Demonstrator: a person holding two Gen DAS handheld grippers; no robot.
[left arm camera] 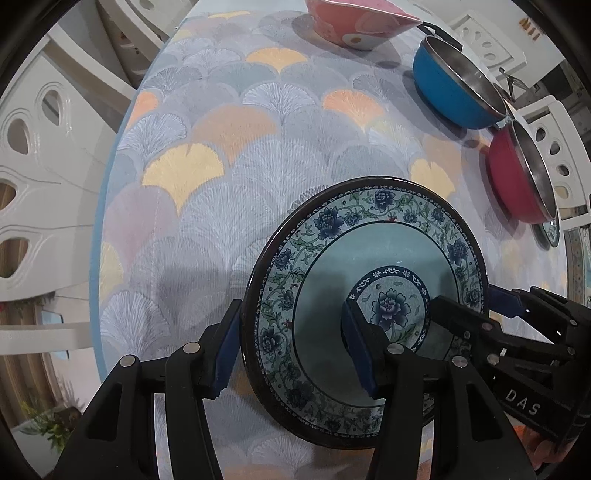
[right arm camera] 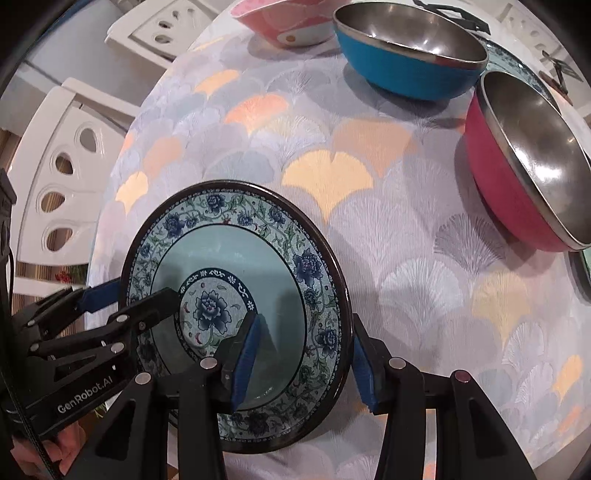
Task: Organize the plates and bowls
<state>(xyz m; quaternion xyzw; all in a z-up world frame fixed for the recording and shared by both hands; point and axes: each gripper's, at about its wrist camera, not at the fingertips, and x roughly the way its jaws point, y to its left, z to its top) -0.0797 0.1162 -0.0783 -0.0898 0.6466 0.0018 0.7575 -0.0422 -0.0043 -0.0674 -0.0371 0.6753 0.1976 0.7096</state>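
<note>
On table, near edge: plate [left arm camera: 364,314] lies flat
left gripper [left arm camera: 291,350]: fingers wide, straddling plate's left rim, one pad inside, one outside, no squeeze seen
right gripper [right arm camera: 304,363]: same, on right rim
nearer arm: neither, opposite sides
bowls: blue [right arm camera: 410,55], red [right arm camera: 524,166], pink [right arm camera: 280,18] well beyond plate

The bench [right arm camera: 369,236] was covered by a ginkgo-leaf patterned cloth [left arm camera: 229,206]. A floral plate [right arm camera: 291,236], a blue bowl [right arm camera: 391,77], a red bowl [right arm camera: 495,192] and a pink bowl [left arm camera: 343,29] were set on it.
</note>
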